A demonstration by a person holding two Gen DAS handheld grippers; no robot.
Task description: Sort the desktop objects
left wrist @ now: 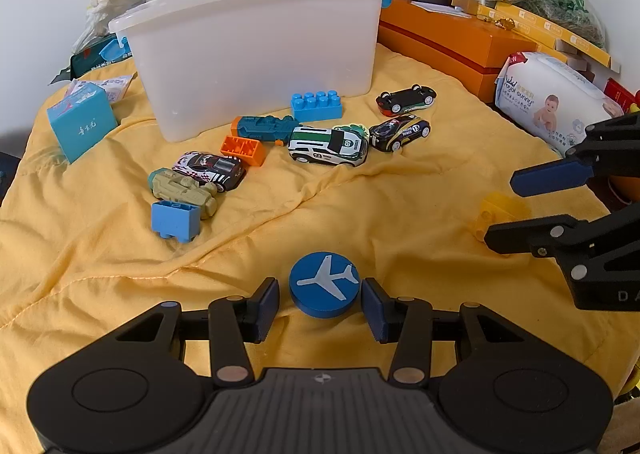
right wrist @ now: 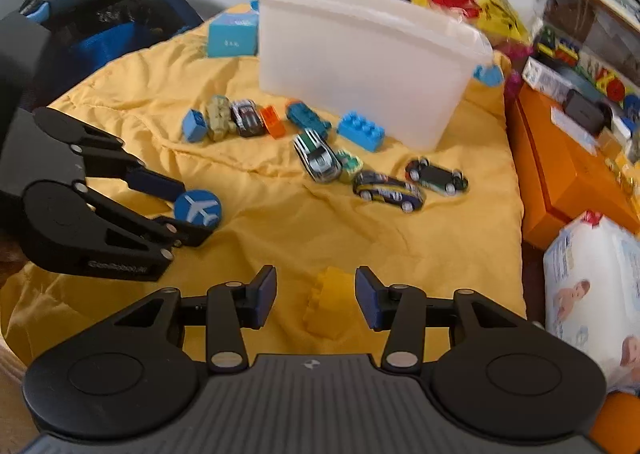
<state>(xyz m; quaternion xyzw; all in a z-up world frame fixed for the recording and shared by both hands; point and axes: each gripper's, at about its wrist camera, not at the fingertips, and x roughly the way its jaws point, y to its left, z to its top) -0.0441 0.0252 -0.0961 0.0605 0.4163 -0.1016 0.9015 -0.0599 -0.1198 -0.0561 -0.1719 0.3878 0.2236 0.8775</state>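
A blue disc with a white plane [left wrist: 324,284] lies on the yellow cloth [left wrist: 360,205] between the fingers of my left gripper [left wrist: 320,304], which is open around it without touching. It also shows in the right wrist view [right wrist: 198,207]. My right gripper [right wrist: 316,296] is open around a yellow brick [right wrist: 330,304], also seen in the left wrist view [left wrist: 498,211]. A white bin [left wrist: 256,49] stands at the back. Toy cars [left wrist: 328,145] and bricks [left wrist: 316,105] lie in front of it.
An orange box [left wrist: 452,41] and a pack of baby wipes [left wrist: 556,101] lie at the right. A small blue carton [left wrist: 82,121] stands at the left. Bags and clutter line the back wall.
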